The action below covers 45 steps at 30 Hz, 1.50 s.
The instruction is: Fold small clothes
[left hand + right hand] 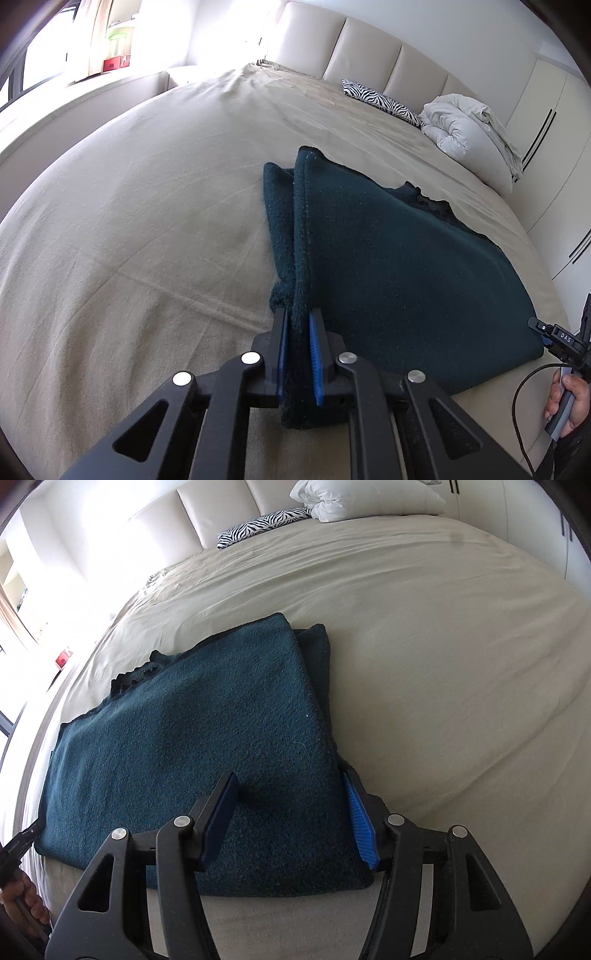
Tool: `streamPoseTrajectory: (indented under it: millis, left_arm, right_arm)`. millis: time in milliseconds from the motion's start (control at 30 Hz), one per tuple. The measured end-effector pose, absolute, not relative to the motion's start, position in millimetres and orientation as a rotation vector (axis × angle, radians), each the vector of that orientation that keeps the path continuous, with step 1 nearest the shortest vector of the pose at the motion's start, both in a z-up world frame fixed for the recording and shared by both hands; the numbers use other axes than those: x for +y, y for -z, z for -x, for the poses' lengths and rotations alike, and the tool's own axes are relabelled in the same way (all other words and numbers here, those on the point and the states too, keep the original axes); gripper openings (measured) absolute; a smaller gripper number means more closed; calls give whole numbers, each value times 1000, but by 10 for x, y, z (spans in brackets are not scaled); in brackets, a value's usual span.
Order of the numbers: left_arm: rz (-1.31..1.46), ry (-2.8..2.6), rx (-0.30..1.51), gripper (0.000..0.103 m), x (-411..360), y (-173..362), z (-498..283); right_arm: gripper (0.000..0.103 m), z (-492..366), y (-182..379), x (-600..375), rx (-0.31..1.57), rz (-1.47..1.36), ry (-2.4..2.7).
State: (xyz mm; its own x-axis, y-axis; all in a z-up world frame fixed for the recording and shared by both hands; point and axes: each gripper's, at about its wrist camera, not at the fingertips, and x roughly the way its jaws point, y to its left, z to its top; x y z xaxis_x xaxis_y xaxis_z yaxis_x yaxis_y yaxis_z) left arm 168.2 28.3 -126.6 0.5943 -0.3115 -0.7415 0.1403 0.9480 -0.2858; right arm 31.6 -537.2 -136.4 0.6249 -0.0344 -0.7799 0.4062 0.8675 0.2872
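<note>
A dark teal knitted garment point(388, 251) lies folded on the beige bed; it also shows in the right wrist view point(207, 720). My left gripper point(298, 325) is shut on the garment's near left edge, with a thick fold pinched between the blue pads. My right gripper point(291, 794) is open over the garment's near right corner. Its left finger point(221, 805) rests above the cloth and its right finger point(358, 812) sits at the cloth's right edge. Nothing is pinched between them.
The beige bed sheet point(147, 221) spreads around the garment. A zebra-print pillow point(380, 99) and a bunched white duvet point(465, 125) lie by the padded headboard point(369, 48). White wardrobe doors point(554, 122) stand at the right. A window sill point(92, 85) runs along the left.
</note>
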Motion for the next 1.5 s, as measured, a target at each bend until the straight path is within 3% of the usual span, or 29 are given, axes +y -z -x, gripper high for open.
streamPoseTrajectory:
  millis: [367, 467, 567, 633, 767, 1033, 1100, 1500]
  left_arm:
    - [217, 256, 901, 14, 333, 1340, -1653]
    - [125, 209, 859, 21, 243, 1171, -1588]
    - [37, 203, 774, 21, 37, 907, -1485]
    - [-29, 242, 744, 25, -214, 780, -1436]
    - [-145, 295, 742, 49, -743, 797, -1398]
    - [-207, 278, 890, 49, -917, 1278, -1537]
    - [-206, 280, 891, 50, -906, 1304, -1535]
    - [-197, 285, 895, 51, -901, 1341, -1552]
  right_arm:
    - [49, -264, 1428, -5439, 848, -506, 258]
    - [52, -205, 1301, -5413, 832, -546, 279]
    - [53, -102, 1009, -5276, 727, -583, 196]
    - [53, -123, 899, -5148, 689, -641, 87]
    - [53, -347, 975, -4778, 735, -790, -136]
    - [50, -489, 1593, -4441, 899, -933, -214]
    - [45, -415, 1714, -4558, 873, -1008, -222]
    - [45, 220, 1708, -5392, 717, -1074, 26]
